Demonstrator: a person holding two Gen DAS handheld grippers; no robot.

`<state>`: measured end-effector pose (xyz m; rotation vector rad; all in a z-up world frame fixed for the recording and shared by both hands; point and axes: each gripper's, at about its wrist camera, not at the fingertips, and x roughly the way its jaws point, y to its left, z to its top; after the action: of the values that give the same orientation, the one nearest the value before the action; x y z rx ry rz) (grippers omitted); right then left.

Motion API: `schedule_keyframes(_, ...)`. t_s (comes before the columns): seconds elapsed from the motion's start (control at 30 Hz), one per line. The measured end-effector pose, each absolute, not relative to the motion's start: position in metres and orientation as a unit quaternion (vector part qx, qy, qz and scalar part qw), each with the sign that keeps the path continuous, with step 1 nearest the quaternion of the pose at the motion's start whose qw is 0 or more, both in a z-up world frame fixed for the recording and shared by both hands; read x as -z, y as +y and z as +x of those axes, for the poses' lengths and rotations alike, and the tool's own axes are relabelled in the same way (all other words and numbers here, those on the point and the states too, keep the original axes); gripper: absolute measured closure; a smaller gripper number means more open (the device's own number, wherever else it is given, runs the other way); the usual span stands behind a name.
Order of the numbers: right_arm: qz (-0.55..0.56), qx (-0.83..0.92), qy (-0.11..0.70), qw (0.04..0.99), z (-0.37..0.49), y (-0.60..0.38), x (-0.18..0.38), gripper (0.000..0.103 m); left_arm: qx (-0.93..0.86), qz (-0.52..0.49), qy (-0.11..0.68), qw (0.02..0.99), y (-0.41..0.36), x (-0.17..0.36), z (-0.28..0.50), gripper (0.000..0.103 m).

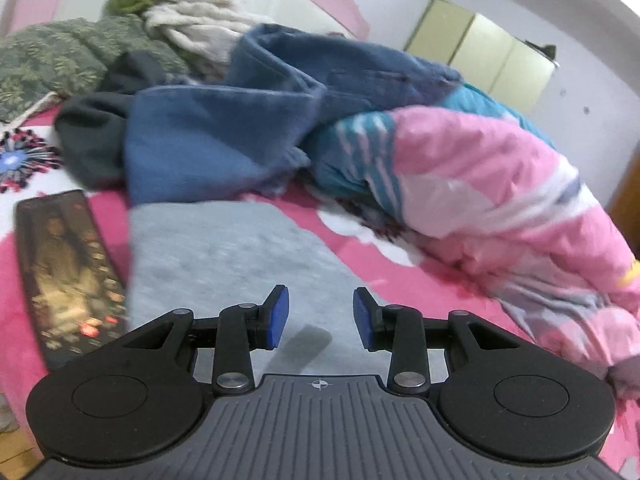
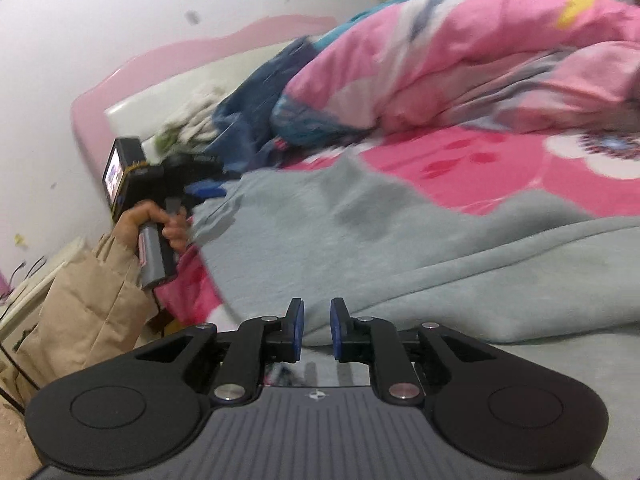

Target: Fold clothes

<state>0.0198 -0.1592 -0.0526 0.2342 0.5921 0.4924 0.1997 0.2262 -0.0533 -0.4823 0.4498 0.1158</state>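
On the bed, over a pink flowered sheet [image 2: 500,168], a grey garment [image 1: 232,256] lies spread flat, and both grippers are just above it. The left gripper [image 1: 320,318] has its blue pads wide apart and holds nothing; the grey cloth shows between them. The right gripper [image 2: 317,330] hangs over the near edge of the same garment [image 2: 400,248], and its pads have a narrow gap between them, with no cloth in it. In the right wrist view, a hand [image 2: 160,226] in a beige sleeve [image 2: 92,300] holds the handle of the left gripper at the far corner of the garment. Behind the grey garment lies a heap of blue clothes [image 1: 224,136], and beside it a pink quilt [image 1: 500,184]. A phone [image 1: 68,272] with a lit screen lies on the sheet, just left of the garment.
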Motion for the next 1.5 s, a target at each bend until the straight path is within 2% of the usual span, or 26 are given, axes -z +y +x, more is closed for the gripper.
schedule_keyframes(0.2,0.078,-0.208,0.254,0.942,0.028,-0.195,0.034,0.087,-0.071,-0.218,0.233,0.945,0.195,0.058,0.213,0.068)
schedule_keyframes(0.27,0.018,-0.256,0.243,0.935,0.045,-0.185,0.029,0.087,-0.079,-0.214,0.244,0.943,0.189,0.061,0.219,0.068)
schedule_keyframes(0.4,-0.112,-0.363,0.230,0.896,0.089,-0.143,0.037,0.075,-0.087,-0.204,0.253,0.942,0.185,0.064,0.225,0.068)
schedule_keyframes(0.47,-0.164,-0.400,0.216,0.876,0.114,-0.123,0.048,0.074,-0.091,-0.199,0.258,0.941,0.184,0.066,0.228,0.068)
schedule_keyframes(0.57,-0.223,-0.428,0.211,0.850,0.144,-0.097,0.071,0.041,-0.096,-0.191,0.264,0.940,0.181,0.068,0.233,0.068)
schedule_keyframes(0.63,-0.237,-0.417,0.217,0.850,0.162,-0.088,0.093,0.000,-0.100,-0.186,0.269,0.940,0.179,0.069,0.237,0.068)
schedule_keyframes(0.73,-0.175,-0.428,0.269,0.845,0.186,-0.099,0.098,0.000,-0.106,-0.179,0.275,0.939,0.177,0.071,0.241,0.068)
schedule_keyframes(0.83,-0.139,-0.434,0.285,0.843,0.190,-0.111,0.099,0.000,-0.107,-0.180,0.276,0.938,0.176,0.071,0.242,0.068)
schedule_keyframes(0.97,-0.167,-0.423,0.279,0.846,0.183,-0.104,0.101,0.000,-0.110,-0.181,0.276,0.937,0.174,0.072,0.241,0.067)
schedule_keyframes(1.5,-0.161,-0.423,0.283,0.846,0.188,-0.104,0.098,0.000,-0.115,-0.191,0.277,0.935,0.174,0.073,0.242,0.066)
